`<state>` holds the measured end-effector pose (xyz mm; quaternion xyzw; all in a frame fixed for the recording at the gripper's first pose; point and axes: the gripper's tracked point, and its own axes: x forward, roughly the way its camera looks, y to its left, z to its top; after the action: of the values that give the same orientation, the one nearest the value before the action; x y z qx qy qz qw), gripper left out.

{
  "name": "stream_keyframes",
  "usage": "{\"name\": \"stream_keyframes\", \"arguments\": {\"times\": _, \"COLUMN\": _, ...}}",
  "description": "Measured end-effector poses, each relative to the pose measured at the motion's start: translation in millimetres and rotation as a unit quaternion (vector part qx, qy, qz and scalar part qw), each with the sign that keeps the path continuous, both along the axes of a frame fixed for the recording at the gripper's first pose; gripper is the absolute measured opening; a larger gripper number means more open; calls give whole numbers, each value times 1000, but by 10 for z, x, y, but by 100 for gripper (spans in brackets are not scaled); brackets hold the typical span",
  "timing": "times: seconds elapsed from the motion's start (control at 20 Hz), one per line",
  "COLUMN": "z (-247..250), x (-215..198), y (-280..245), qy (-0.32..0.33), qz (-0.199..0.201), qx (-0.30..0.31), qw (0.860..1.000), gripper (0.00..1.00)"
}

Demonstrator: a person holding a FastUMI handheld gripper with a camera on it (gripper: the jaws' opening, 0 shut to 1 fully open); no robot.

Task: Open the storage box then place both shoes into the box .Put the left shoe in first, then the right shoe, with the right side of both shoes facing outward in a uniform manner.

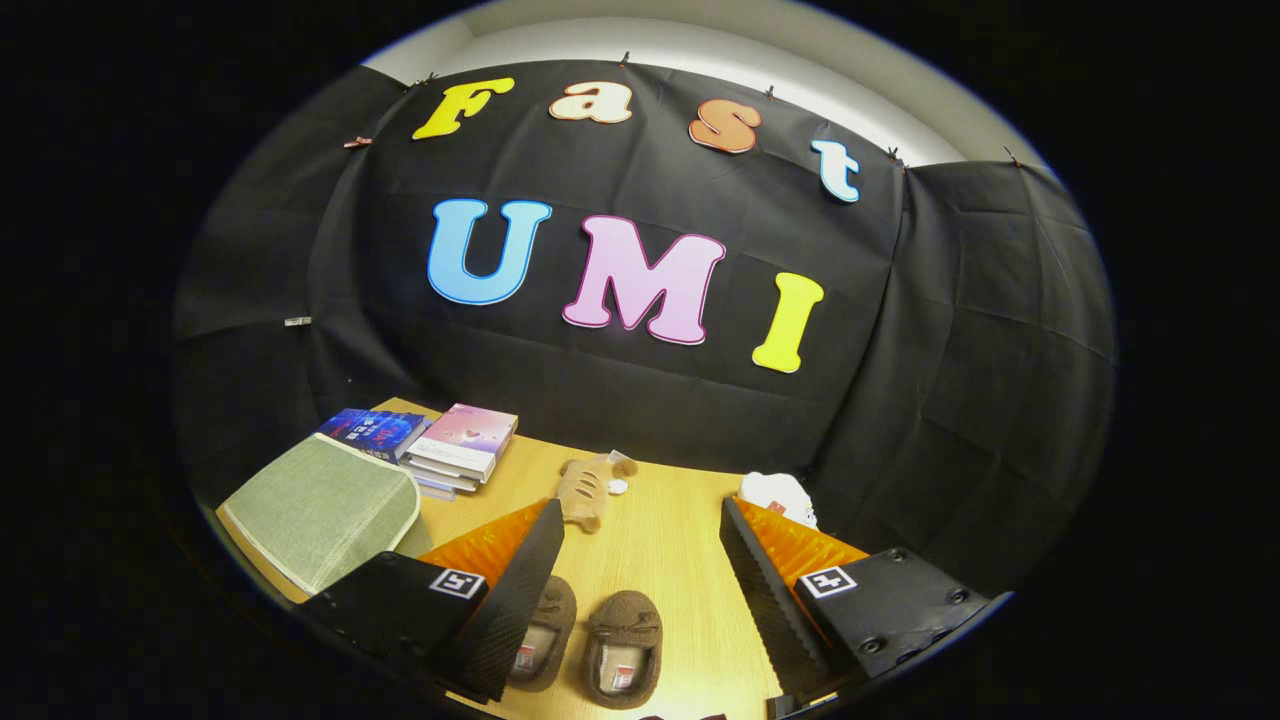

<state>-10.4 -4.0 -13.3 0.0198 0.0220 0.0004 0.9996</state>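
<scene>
- Holding the claw (640,560) spread wide and empty, you hover above the pair of brown shoes (590,640), which lie on the worktop (660,540) between its fingers.
- Leave the shoes alone; the box comes first, I judge.
- Swing toward the green fabric storage box (320,505), beside the shoes and nearer them than the stacked books (430,445).
- Catch the lid by its edge.

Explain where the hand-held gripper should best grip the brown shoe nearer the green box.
Probably the heel rim of that shoe, approached from above: its opening faces up, giving the open hand-held gripper an edge to pinch. The green box sits closed.
</scene>
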Motion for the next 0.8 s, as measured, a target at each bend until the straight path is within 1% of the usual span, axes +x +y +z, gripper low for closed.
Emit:
{"name": "stream_keyframes", "arguments": {"times": 0.15, "z": 25, "x": 17, "y": 94, "qy": -6, "qz": 19, "qx": -4, "qw": 1000, "gripper": 98}}
{"name": "stream_keyframes", "arguments": {"times": 0.25, "z": 60, "x": 40, "y": 201, "qy": -11, "qz": 43, "qx": -6, "qw": 999, "gripper": 98}}
{"name": "stream_keyframes", "arguments": {"times": 0.3, "z": 92, "x": 57, "y": 290, "qy": -13, "qz": 65, "qx": -4, "qw": 998, "gripper": 98}}
{"name": "stream_keyframes", "arguments": {"times": 0.35, "z": 132, "x": 76, "y": 424, "qy": -16, "qz": 97, "qx": 4, "qw": 995, "gripper": 98}}
{"name": "stream_keyframes", "arguments": {"times": 0.4, "z": 161, "x": 85, "y": 582, "qy": -17, "qz": 139, "qx": 21, "qw": 990, "gripper": 98}}
{"name": "stream_keyframes", "arguments": {"times": 0.45, "z": 187, "x": 69, "y": 777, "qy": -14, "qz": 187, "qx": 47, "qw": 981, "gripper": 98}}
{"name": "stream_keyframes", "arguments": {"times": 0.5, "z": 206, "x": 38, "y": 957, "qy": -5, "qz": 234, "qx": 81, "qw": 969, "gripper": 98}}
{"name": "stream_keyframes", "arguments": {"times": 0.55, "z": 220, "x": 15, "y": 1066, "qy": 3, "qz": 271, "qx": 117, "qw": 955, "gripper": 98}}
{"name": "stream_keyframes", "arguments": {"times": 0.7, "z": 202, "x": 53, "y": 1343, "qy": 37, "qz": 344, "qx": 202, "qw": 916, "gripper": 99}}
{"name": "stream_keyframes", "arguments": {"times": 0.8, "z": 139, "x": 7, "y": 1515, "qy": 68, "qz": 395, "qx": 244, "qw": 883, "gripper": 98}}
